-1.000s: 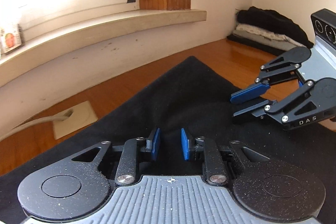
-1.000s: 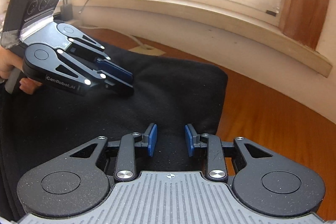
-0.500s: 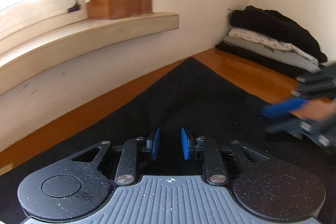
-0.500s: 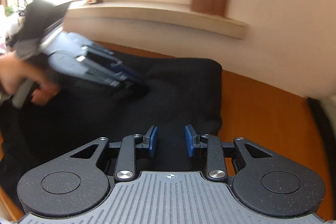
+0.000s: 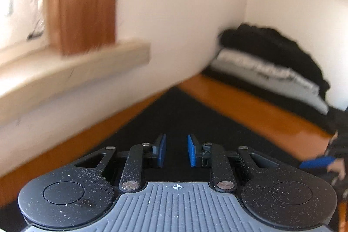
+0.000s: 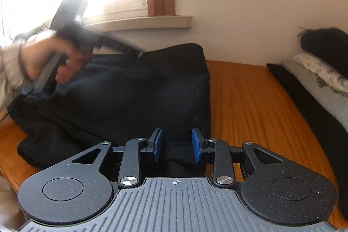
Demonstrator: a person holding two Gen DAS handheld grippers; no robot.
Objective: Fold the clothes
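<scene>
Both pairs of tongs are seen with a narrow gap between the blue pads and nothing pinched in either – released, not grasping.

Risks, as judged:
- A grip taken on the top layer only – the black garment point(image 6: 134, 97) lies doubled and bunched, so a shallow pinch could lift one ply and the fold already made could be pulled open.
- A snag or drag across the bench point(image 6: 250, 105) – the cloth is heavy-looking and rumpled at its near left side; a pull from one hand alone could skew it.
- A clash with the stack of folded clothes point(image 6: 322, 71) at the bench's far right corner, if the garment is carried over carelessly.
- Both views are blurred by motion, so the aim of a quick closing cannot be trusted.

Position of the garment: it is spread over the left and middle of the bench, its far edge near the wall below the window sill point(image 6: 139, 22). Its straight right edge runs just ahead of the right tongs point(image 6: 177, 145), whose pads are held over the near right corner of the cloth. The left tongs point(image 5: 176, 150) are held over the cloth too, pointed toward its far corner; whether cloth is touched cannot be told. The left hand point(image 6: 54, 60) is seen blurred above the garment's far left part.
</scene>
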